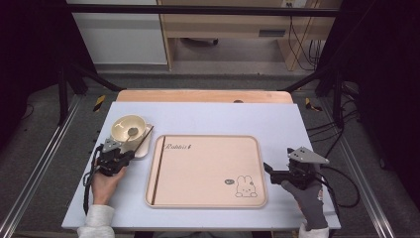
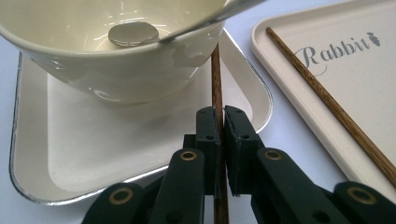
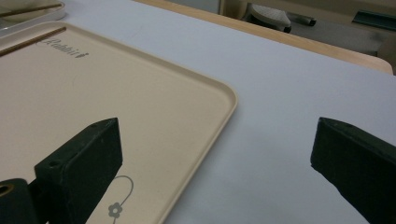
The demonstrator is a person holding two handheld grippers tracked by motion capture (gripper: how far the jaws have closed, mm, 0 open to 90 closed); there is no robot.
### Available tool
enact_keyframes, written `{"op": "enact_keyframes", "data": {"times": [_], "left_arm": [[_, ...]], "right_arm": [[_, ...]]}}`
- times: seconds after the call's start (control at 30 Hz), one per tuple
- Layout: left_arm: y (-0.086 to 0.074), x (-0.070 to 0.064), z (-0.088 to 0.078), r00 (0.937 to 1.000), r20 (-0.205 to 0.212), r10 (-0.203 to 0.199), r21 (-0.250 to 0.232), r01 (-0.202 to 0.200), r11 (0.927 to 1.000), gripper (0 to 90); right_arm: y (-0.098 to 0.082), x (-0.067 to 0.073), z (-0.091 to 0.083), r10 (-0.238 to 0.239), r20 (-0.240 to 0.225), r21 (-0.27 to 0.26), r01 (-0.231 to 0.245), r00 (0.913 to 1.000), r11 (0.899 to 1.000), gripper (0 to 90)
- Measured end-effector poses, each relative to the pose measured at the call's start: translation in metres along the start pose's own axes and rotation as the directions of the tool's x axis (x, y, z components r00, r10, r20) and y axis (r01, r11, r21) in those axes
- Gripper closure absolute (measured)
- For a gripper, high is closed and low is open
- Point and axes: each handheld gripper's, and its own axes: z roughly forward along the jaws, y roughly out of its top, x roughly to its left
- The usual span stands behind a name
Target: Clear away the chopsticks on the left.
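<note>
In the left gripper view the left gripper (image 2: pixel 223 122) has its jaws pinched together on a brown chopstick (image 2: pixel 216 79), which runs up toward twelve o'clock until the cream bowl (image 2: pixel 116 56) hides its far end; its near end drops out of the picture between the jaw arms. The bowl's top is cut off by the frame, and a round spoon head (image 2: pixel 133 33) lies inside it, the handle only a grey blur along the rim. The bowl stands on a small square plate (image 2: pixel 37 154). At two o'clock a second chopstick (image 2: pixel 327 100) lies in the tray (image 2: pixel 285 88), beside the word "Rabbit". From the high view the left gripper (image 1: pixel 115 159) sits at nine o'clock of the tray (image 1: pixel 208 171), and the grip itself is too small to make out there; the held chopstick (image 1: pixel 143 140) shows as a thin dark line beside the bowl (image 1: pixel 129 128). The right gripper (image 1: pixel 270 171) rests at three o'clock of the tray. In the right gripper view its jaws stand wide apart over bare table (image 3: pixel 280 116), nothing between them.
</note>
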Motion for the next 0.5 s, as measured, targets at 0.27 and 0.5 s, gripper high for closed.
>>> {"op": "enact_keyframes", "data": {"times": [0.27, 0.5], "left_arm": [[0.001, -0.006, -0.005, 1.0000, -0.003, 0.006, -0.002, -0.006, 1.0000, 85.0], [0.005, -0.015, -0.017, 0.9998, -0.006, 0.020, -0.024, -0.020, 0.9995, 85.0]], "right_arm": [[0.000, 0.000, -0.001, 0.001, 0.001, -0.003, -0.001, 1.0000, 1.000, 2.4], [0.001, 0.000, -0.002, -0.001, 0.002, -0.005, 0.001, 1.0000, 1.000, 2.3]]}}
